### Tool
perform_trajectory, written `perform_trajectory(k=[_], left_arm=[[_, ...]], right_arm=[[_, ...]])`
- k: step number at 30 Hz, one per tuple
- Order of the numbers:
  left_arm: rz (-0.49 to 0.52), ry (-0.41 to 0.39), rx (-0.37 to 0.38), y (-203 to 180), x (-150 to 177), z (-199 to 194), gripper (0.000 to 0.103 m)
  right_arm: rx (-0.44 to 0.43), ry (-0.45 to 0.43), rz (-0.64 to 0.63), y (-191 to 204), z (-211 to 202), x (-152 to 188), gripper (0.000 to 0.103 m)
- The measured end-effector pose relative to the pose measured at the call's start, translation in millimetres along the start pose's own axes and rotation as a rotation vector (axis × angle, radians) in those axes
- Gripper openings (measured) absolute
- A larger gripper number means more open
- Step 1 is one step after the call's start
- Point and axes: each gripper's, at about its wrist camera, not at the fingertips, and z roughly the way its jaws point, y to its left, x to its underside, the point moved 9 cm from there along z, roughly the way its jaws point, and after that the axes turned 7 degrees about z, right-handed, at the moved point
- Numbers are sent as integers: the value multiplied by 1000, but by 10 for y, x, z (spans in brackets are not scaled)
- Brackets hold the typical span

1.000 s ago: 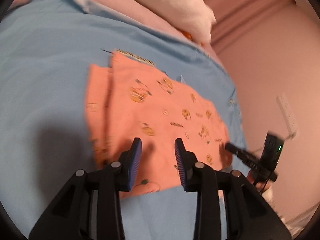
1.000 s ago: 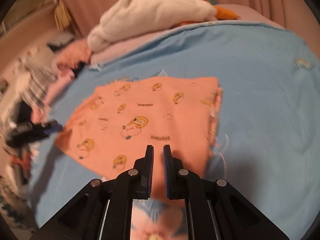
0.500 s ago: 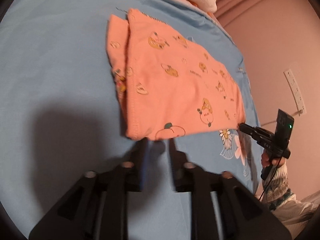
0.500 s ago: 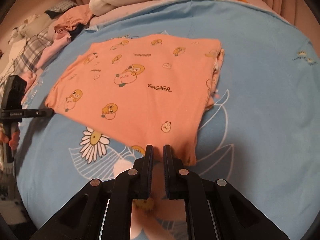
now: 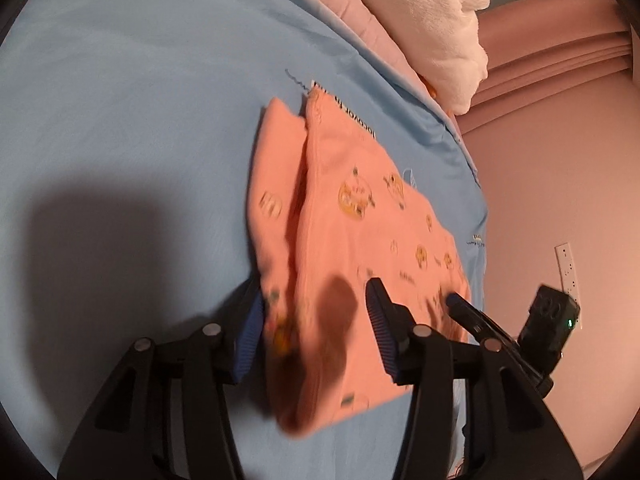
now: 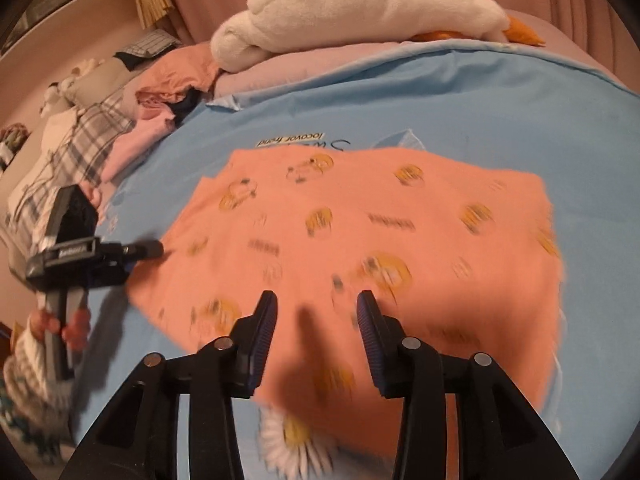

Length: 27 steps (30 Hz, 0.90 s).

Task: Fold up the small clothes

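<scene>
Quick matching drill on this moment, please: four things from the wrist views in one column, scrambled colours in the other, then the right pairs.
1. folded garment
2. bed sheet
3. plush toy
4. plaid cloth

a. white
b. grey checks
c. orange with yellow cartoon prints
d. light blue

Pairs: 1-c, 2-d, 3-a, 4-b

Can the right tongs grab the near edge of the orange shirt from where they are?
Probably yes. The right tongs hang right over the orange shirt, their jaws opening with nothing between them. Only the blue sheet lies around it, and nothing blocks the way down.
</scene>
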Motion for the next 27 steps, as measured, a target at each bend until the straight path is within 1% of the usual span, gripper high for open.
perform_trajectory(k=[1,3,4,5,6,7,9,10,11,12,16,19,21,24,25,26,27], left_arm=[[2,-1,-1,-16,-47,33,48],[11,2,-7,-25,-105,70,47],[16,4,-13,-32,-130,104,41],[24,7,-27,-23,-149,128,36],[34,13,-52,-9,-165,171,24],[40,18,-75,10,-171,200,19],[33,18,-70,37,-185,221,18],[35,18,-71,49,-184,220,17],[49,36,-51,42,-166,220,16],[50,35,-48,48,-165,217,16],[50,36,-47,64,-168,213,16],[52,36,-50,61,-159,204,16],[52,36,-52,49,-165,217,16],[48,35,-64,29,-168,213,15],[49,36,-70,19,-168,209,13],[47,36,-77,5,-167,200,12],[47,33,-82,-10,-173,190,11]], right_arm=[[13,5,15,10,100,-83,41],[6,11,56,26,263,-228,35],[4,8,70,33,321,-290,30],[15,5,85,30,399,-369,26],[25,0,93,25,454,-430,24],[33,-8,100,30,513,-495,19],[43,0,108,52,661,-571,17],[54,13,106,55,724,-572,15],[75,32,101,48,802,-556,13],[90,40,91,50,853,-543,13],[106,43,65,92,773,-519,13],[76,35,28,219,519,-370,13],[40,47,-6,294,321,-163,13],[52,96,-78,379,173,240,13],[53,117,-95,403,165,365,13],[71,135,-126,421,179,496,13],[90,133,-152,430,200,539,13]])
